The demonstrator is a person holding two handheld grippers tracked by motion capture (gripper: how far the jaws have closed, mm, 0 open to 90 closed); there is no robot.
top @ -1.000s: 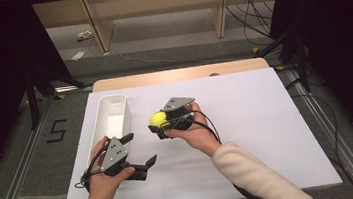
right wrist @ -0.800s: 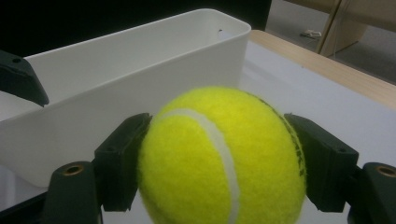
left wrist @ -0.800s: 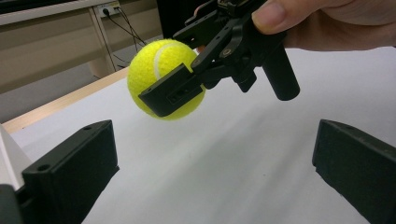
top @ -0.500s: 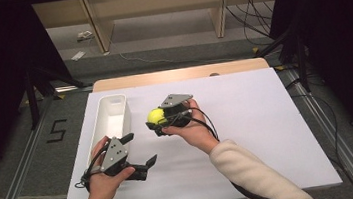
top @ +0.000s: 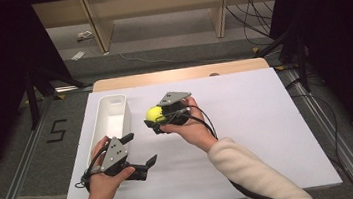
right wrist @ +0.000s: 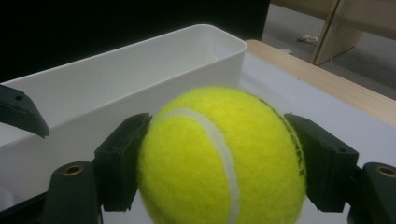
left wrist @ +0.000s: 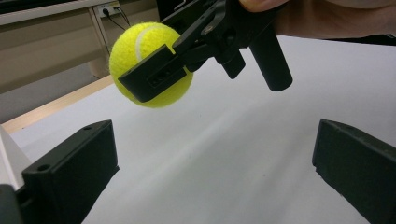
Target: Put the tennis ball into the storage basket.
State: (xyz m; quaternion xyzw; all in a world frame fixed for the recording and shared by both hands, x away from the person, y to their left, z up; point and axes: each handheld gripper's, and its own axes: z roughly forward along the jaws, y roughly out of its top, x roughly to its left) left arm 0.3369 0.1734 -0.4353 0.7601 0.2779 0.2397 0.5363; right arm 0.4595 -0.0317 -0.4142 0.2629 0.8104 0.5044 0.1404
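A yellow tennis ball [top: 154, 113] [left wrist: 148, 56] [right wrist: 219, 158] is clamped in my right gripper [top: 159, 117] [right wrist: 219, 158], lifted off the table just right of the white bin [top: 111, 122] [right wrist: 140, 84]. That gripper is shut on the ball, one jaw on each side of it. In the left gripper view the ball hangs ahead, upper left, in the other gripper. My left gripper [top: 139, 151] [left wrist: 212, 163] rests near the table's front left, open, with nothing between its jaws.
The long white bin lies along the left of the white table sheet [top: 247, 121]; its inside looks empty. A wooden table edge [top: 181, 73] runs along the back. Cables trail from both grippers.
The right gripper has carried the ball a little to the left, toward the bin. The left gripper has stayed where it was.
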